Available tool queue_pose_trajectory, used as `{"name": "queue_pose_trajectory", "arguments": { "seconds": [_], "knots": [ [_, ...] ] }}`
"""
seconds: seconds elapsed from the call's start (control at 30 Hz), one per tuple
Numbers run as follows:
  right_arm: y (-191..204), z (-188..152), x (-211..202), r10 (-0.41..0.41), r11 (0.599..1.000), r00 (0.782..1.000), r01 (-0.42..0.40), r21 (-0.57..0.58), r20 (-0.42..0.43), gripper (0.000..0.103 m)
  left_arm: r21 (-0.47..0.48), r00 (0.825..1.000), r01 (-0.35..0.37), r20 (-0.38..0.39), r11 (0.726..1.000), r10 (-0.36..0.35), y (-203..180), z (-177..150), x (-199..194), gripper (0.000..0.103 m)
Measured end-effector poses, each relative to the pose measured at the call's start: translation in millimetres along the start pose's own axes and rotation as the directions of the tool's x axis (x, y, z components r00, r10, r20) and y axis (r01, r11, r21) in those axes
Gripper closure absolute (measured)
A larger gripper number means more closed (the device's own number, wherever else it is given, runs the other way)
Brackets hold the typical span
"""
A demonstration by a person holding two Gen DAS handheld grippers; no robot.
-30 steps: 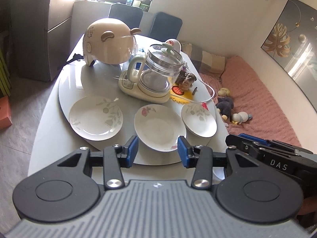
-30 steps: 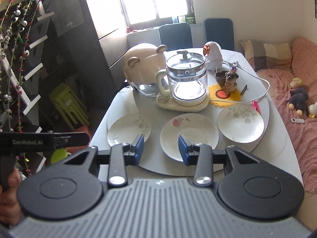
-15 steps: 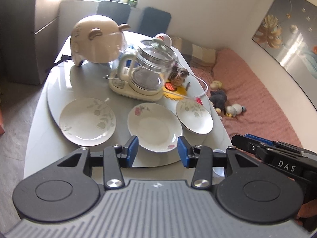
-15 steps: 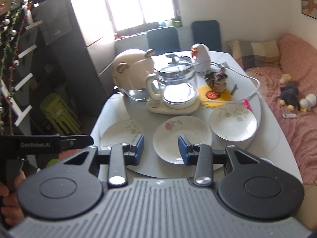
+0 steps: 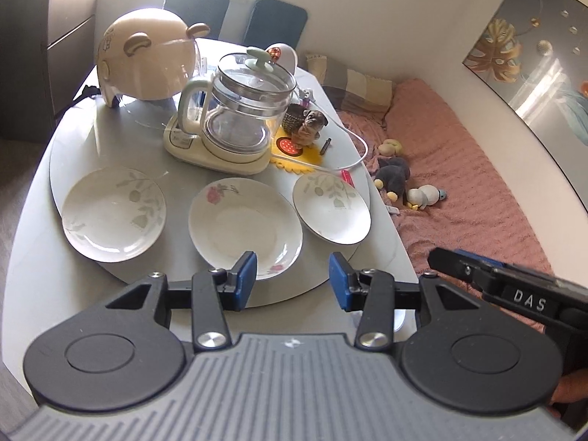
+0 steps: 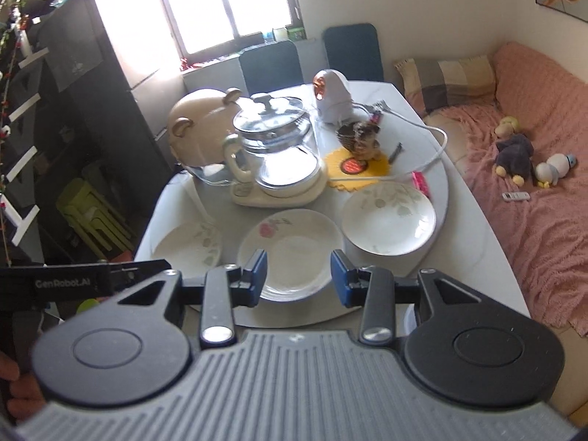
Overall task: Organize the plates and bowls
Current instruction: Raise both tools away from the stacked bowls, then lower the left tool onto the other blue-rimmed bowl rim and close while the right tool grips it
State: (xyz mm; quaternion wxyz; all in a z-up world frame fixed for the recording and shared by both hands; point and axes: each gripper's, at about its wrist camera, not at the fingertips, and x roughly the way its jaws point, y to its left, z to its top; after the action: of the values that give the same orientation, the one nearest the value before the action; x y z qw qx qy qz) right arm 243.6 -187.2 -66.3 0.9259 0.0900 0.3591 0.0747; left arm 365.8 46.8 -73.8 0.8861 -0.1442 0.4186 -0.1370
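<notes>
Three white dishes lie in a row on the grey turntable (image 5: 176, 264). A flat plate with a green leaf print (image 5: 113, 214) is at the left, a rose-print plate (image 5: 244, 227) in the middle, and a leaf-print bowl (image 5: 331, 208) at the right. They show in the right wrist view as the left plate (image 6: 189, 244), the middle plate (image 6: 292, 253) and the bowl (image 6: 389, 220). My left gripper (image 5: 293, 281) is open and empty above the near rim of the middle plate. My right gripper (image 6: 298, 277) is open and empty, also before the middle plate.
A glass kettle on a cream base (image 5: 235, 125), a bear-shaped appliance (image 5: 147, 64), a dog figurine (image 5: 310, 125) on a yellow mat, and a white cable (image 5: 352, 150) stand behind the dishes. A pink bed with plush toys (image 5: 404, 180) lies right of the table.
Both grippers have shifted over the near table edge; the dishes look closer in the left wrist view. The dishes themselves have not moved. Both grippers stay open.
</notes>
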Motion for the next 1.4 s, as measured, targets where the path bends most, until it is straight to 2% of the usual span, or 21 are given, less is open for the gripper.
{"name": "queue_pose_trajectory", "arguments": {
  "seconds": [0.53, 0.7, 0.9, 0.97, 1.13, 1.3, 1.4],
  "knots": [
    [-96, 20, 12, 0.007, 1.0, 0.999, -0.007, 0.018, -0.034, 0.062, 0.011, 0.997, -0.022, -0.073, 1.0, 0.023, -90, 1, 73, 0.054],
    [-127, 22, 21, 0.01, 1.0, 0.999, -0.009, 0.02, -0.054, 0.062, 0.06, 0.995, -0.011, -0.095, 0.998, 0.017, -125, -1, 104, 0.054],
    [-163, 18, 35, -0.003, 1.0, 0.995, 0.004, 0.016, -0.102, 0.062, 0.052, 0.991, 0.02, -0.134, 0.998, -0.013, -151, -10, 154, 0.054],
    [-174, 14, 43, -0.017, 1.0, 0.992, 0.016, -0.011, -0.122, 0.062, 0.022, 0.984, 0.048, -0.171, 0.999, -0.044, -151, -18, 179, 0.054],
    [-207, 2, 63, -0.027, 0.999, 0.982, 0.023, -0.023, -0.186, 0.062, -0.004, 0.971, -0.009, -0.241, 1.0, 0.008, -149, -40, 237, 0.054],
    [-231, -15, 84, -0.023, 1.0, 0.966, 0.025, 0.005, -0.259, 0.062, -0.034, 0.953, -0.028, -0.303, 0.999, 0.016, -147, -58, 274, 0.054],
    [-238, -26, 101, -0.004, 0.999, 0.949, 0.02, 0.047, -0.316, 0.062, -0.028, 0.94, -0.057, -0.337, 0.998, 0.044, -145, -68, 289, 0.054]
  ]
}}
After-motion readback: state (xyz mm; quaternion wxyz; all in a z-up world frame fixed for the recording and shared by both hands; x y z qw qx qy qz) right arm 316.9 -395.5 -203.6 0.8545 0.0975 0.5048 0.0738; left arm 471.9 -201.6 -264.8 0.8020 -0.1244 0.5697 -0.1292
